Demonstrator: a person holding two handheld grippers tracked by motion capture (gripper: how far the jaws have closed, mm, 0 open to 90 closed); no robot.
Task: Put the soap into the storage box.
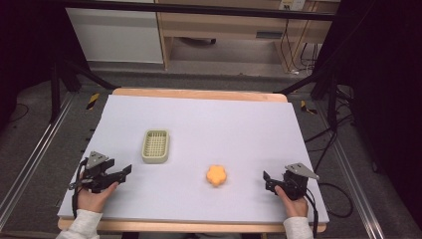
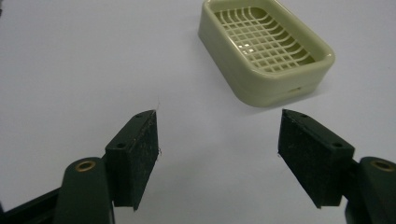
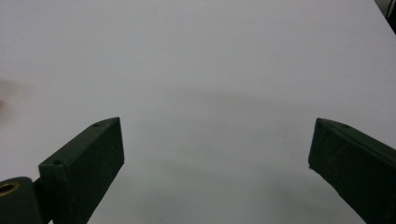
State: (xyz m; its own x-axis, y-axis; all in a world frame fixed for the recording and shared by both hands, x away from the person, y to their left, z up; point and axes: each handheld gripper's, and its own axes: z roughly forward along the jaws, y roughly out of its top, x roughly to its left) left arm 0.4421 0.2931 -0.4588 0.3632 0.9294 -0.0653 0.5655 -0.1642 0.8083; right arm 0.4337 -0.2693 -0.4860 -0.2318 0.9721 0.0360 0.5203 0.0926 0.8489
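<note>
An orange flower-shaped object (image 1: 216,176) lies on the white table sheet (image 1: 224,124), right of centre near the front. A pale green soap dish (image 1: 156,146) with a grid insert sits left of centre. In the left gripper view the soap dish (image 2: 266,49) is ahead and to the right of the jaws. My left gripper (image 1: 125,171) rests at the front left, open, with nothing between its pads (image 2: 140,154). My right gripper (image 1: 266,180) is at the front right, open and empty, jaws wide over bare sheet (image 3: 210,70), pointing toward the orange object.
The wooden table edge (image 1: 199,93) shows at the back. Black frame legs and cables (image 1: 328,144) stand off the right side. A wooden cabinet (image 1: 224,25) stands beyond the table.
</note>
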